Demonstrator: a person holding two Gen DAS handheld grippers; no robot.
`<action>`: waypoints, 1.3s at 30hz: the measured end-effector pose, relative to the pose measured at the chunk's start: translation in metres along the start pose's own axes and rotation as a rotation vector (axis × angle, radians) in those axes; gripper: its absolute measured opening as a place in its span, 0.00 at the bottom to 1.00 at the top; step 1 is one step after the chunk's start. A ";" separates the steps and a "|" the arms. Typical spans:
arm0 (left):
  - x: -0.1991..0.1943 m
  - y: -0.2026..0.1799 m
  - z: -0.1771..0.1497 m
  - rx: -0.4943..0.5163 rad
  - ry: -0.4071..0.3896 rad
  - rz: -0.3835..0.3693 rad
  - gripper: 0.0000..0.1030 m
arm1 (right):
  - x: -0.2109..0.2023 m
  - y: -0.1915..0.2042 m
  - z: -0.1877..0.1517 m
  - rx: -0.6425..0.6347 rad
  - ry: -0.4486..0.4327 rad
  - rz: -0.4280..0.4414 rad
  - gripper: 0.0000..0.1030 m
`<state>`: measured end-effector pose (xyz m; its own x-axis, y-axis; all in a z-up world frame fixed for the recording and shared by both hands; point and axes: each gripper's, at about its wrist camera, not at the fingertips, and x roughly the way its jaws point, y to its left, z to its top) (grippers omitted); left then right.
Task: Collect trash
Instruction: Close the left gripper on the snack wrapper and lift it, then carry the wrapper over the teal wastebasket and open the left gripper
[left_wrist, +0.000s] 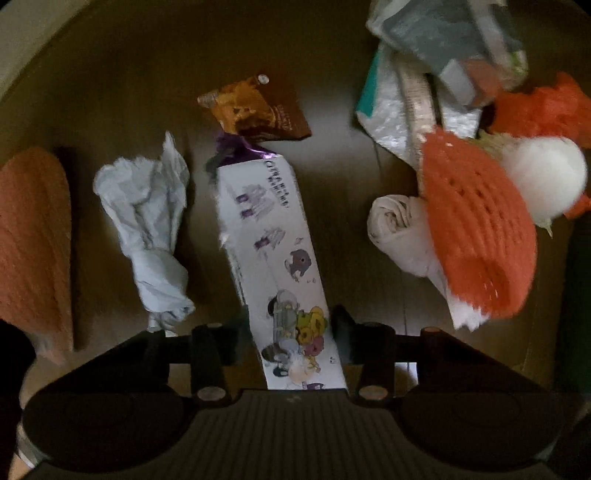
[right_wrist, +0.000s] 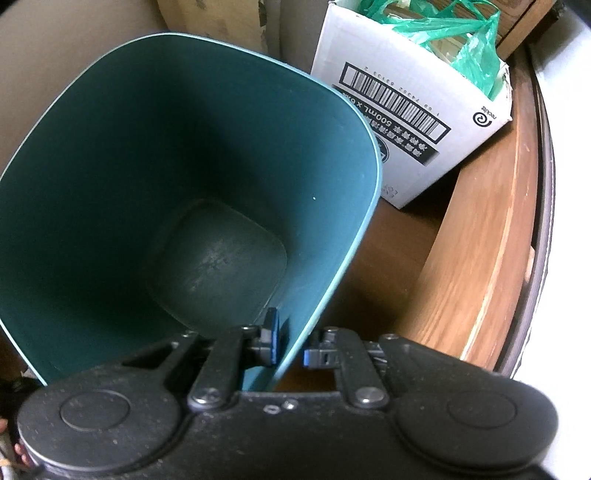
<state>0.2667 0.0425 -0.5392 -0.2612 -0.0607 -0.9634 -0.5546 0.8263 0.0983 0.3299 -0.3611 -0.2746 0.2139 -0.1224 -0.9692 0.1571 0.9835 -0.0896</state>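
Note:
In the left wrist view my left gripper (left_wrist: 291, 332) is shut on a long white wrapper with cartoon prints (left_wrist: 271, 243), which stretches away from the jaws over a dark brown surface (left_wrist: 129, 92). A crumpled white tissue (left_wrist: 147, 225) lies left of it and a brown snack packet (left_wrist: 258, 107) lies beyond it. In the right wrist view my right gripper (right_wrist: 290, 350) is shut on the near wall of a teal trash bin (right_wrist: 155, 177), one finger inside and one outside. The bin is tilted and empty.
Orange foam net sleeves (left_wrist: 476, 229), a rolled white paper (left_wrist: 399, 232), a white ball (left_wrist: 543, 177) and plastic packaging (left_wrist: 424, 74) lie at the right. An orange cloth (left_wrist: 33, 243) lies left. A white carton with a green bag (right_wrist: 417, 110) stands behind the bin by a wooden board (right_wrist: 480, 240).

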 end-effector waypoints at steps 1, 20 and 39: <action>-0.004 0.002 -0.002 0.013 -0.007 -0.004 0.40 | -0.002 0.001 0.000 -0.006 -0.013 0.004 0.10; -0.206 -0.006 -0.069 0.407 -0.296 -0.159 0.39 | -0.064 0.040 0.001 -0.224 -0.120 -0.016 0.07; -0.330 -0.110 -0.134 0.731 -0.403 -0.383 0.39 | -0.060 0.051 0.012 -0.372 -0.109 0.007 0.04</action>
<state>0.3082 -0.1035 -0.1985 0.2084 -0.3172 -0.9252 0.1268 0.9467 -0.2960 0.3363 -0.3050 -0.2186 0.3180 -0.1091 -0.9418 -0.2014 0.9629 -0.1795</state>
